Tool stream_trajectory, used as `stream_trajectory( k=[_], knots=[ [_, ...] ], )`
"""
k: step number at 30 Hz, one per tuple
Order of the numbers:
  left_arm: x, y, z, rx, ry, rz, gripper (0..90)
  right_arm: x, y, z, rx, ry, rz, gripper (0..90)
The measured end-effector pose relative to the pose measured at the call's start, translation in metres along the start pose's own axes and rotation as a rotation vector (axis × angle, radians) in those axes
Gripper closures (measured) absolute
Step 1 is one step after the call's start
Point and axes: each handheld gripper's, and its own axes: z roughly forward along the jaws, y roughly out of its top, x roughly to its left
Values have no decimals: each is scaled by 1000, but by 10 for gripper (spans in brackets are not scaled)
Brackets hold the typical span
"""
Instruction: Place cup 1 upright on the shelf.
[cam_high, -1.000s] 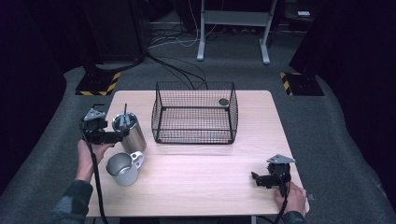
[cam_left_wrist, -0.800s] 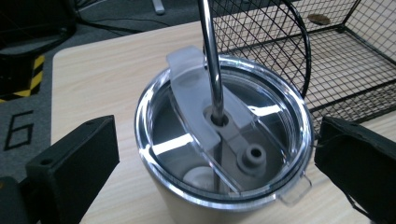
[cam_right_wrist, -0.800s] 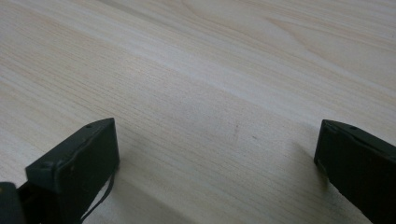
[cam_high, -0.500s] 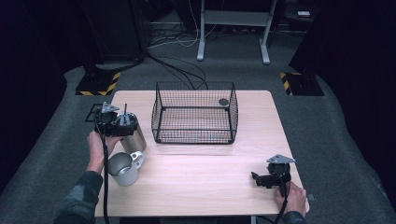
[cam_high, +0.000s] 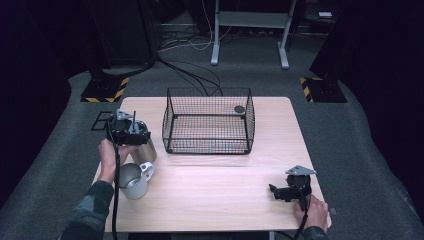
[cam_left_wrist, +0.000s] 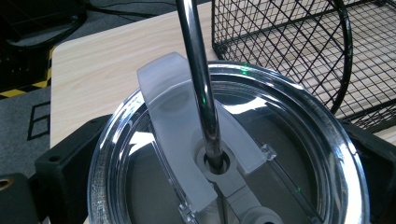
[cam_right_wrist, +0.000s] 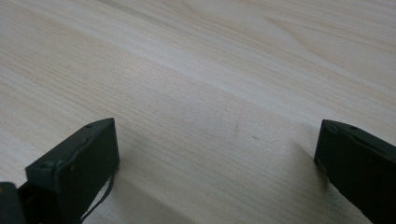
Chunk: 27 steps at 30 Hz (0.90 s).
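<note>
A steel tumbler (cam_high: 142, 148) with a clear lid (cam_left_wrist: 280, 140) and a metal straw (cam_left_wrist: 198, 79) stands at the table's left. My left gripper (cam_high: 128, 131) sits over its top and is open. One black jaw stands close on each side of the lid, which hides their inner faces. A steel mug (cam_high: 132, 181) stands just in front of the tumbler. At the front right my right gripper (cam_high: 278, 191) rests low on the wood, open, with bare tabletop (cam_right_wrist: 210, 116) between its jaws.
A black wire basket (cam_high: 207, 122) stands at the table's middle back, close to the right of the tumbler, with a small dark round thing (cam_high: 239, 109) at its far right corner. Bare wood (cam_high: 215, 185) lies between the grippers.
My left gripper has moved right from beside the tumbler to over its lid, then held there. The right gripper, mug and basket have stayed put.
</note>
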Motion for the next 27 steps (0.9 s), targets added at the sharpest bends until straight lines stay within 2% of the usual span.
stream_trajectory(
  k=[7, 10, 15, 18, 21, 25, 27],
  knots=[
    [2, 0, -1, 5, -16, -8, 40, 0, 0, 0, 0, 0, 0, 0],
    [4, 0, -3, 14, -13, 9, 40, 0, 0, 0, 0, 0, 0, 0],
    [7, -1, -7, 0, -12, -3, 41, 0, 0, 0, 0, -1, 0, 0],
    [8, 0, -12, -14, -5, 2, 41, 0, 0, 0, 1, 0, 5, 0],
    [8, 4, -22, -21, -22, 11, 41, 0, 0, 0, 1, 0, 5, 0],
    [7, 8, -31, -44, -19, 30, 41, 0, 0, 0, 0, 0, 0, 0],
    [7, 10, -35, -40, -25, 35, 41, 0, 0, 0, 0, 0, 0, 0]
  ],
)
